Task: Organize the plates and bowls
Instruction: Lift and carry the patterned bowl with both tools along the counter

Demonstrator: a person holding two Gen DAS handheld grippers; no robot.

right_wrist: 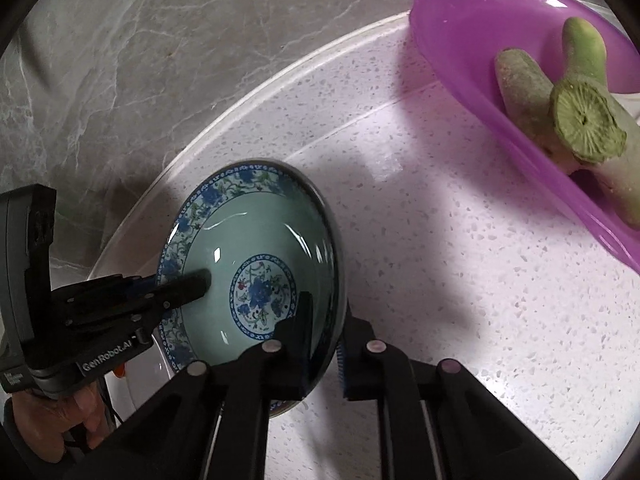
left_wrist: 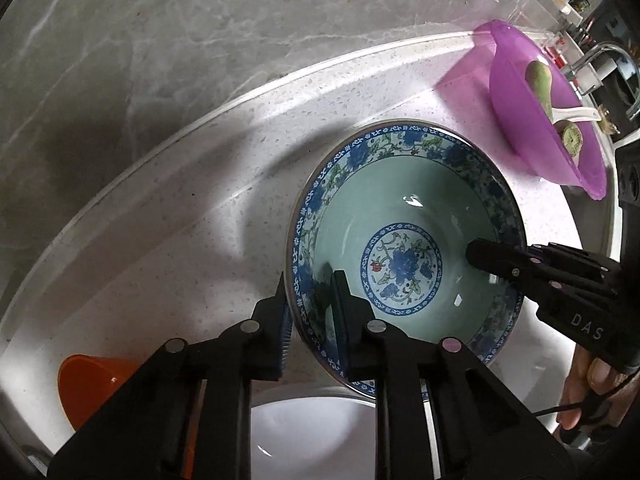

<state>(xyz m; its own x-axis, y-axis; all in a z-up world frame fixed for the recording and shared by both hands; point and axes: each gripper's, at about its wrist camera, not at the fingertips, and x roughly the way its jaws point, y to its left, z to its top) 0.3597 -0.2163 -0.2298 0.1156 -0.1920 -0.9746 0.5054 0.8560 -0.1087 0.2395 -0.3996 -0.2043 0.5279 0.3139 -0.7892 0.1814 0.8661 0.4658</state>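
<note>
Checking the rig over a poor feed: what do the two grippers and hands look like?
Both grippers are matte black with round silver pivot pins and blue ribbed pads. The left gripper body reads "GenRobot.AI" in the right wrist view; the right gripper shows "DAS" in the left wrist view. A thin black cable runs past the right hand. No sleeves visible.

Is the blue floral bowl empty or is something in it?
Empty: the blue floral bowl's green inside and flower medallion show bare; only gripper fingers reach over its rim.

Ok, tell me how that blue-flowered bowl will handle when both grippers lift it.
The blue-flowered bowl looks like glazed ceramic: probably stiff, fairly heavy and breakable. Its glossy glaze may slip in the pads. The left gripper and right gripper pinch opposite sides of the rim, so it should stay level rather than tip.
</note>
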